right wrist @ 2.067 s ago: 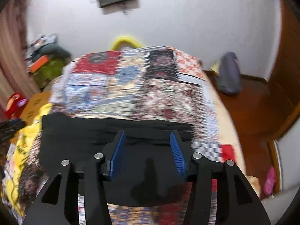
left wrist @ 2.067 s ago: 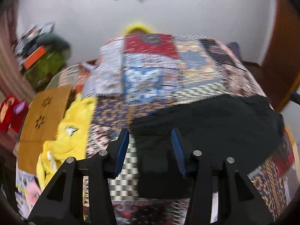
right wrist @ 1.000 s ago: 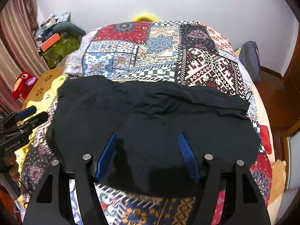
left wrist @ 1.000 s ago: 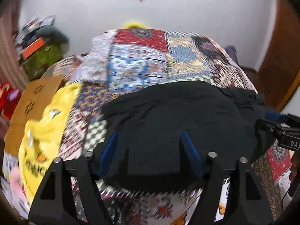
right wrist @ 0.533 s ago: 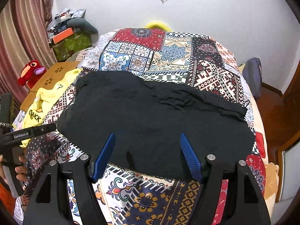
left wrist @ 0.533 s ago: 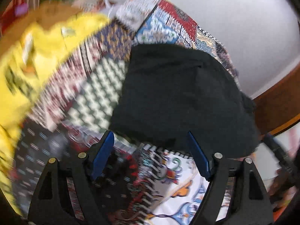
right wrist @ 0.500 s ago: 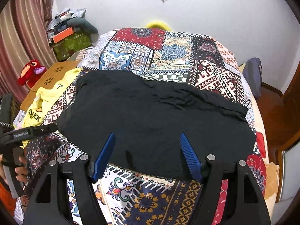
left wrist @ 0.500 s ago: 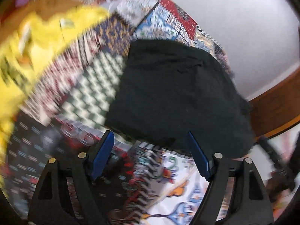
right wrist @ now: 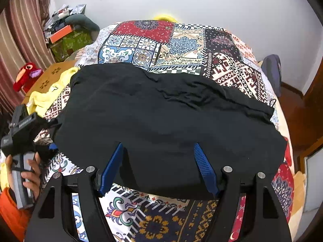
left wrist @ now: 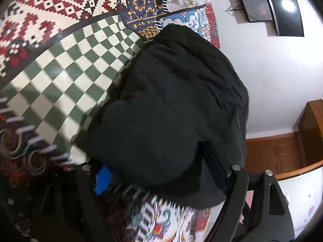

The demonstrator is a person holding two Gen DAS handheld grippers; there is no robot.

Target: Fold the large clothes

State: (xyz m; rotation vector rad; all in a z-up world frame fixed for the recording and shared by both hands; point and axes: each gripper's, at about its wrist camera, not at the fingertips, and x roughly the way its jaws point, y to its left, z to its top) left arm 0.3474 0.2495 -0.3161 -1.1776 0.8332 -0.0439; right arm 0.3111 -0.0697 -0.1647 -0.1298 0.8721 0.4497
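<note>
A large black garment (right wrist: pixel 165 121) lies spread across the patchwork bedspread (right wrist: pixel 181 46). My right gripper (right wrist: pixel 159 167) is open and hovers over the garment's near edge. My left gripper (left wrist: pixel 159 173) is open, low at the garment's (left wrist: pixel 171 111) left end, and a fold of black cloth lies between its jaws and partly covers them. The left gripper also shows in the right wrist view (right wrist: pixel 46 145), held by a hand at the garment's left corner.
A yellow garment (right wrist: pixel 46 94) lies at the bed's left side by a wooden board (right wrist: pixel 48 74). A red plush toy (right wrist: pixel 26 76) and cluttered boxes (right wrist: pixel 64 38) stand further left. A dark bag (right wrist: pixel 272 74) rests on the floor at right. A wall screen (left wrist: pixel 262 6) hangs above.
My left gripper has swung down and turned toward the garment's left end; cloth now lies between its jaws. My right gripper has drawn back slightly and stays open.
</note>
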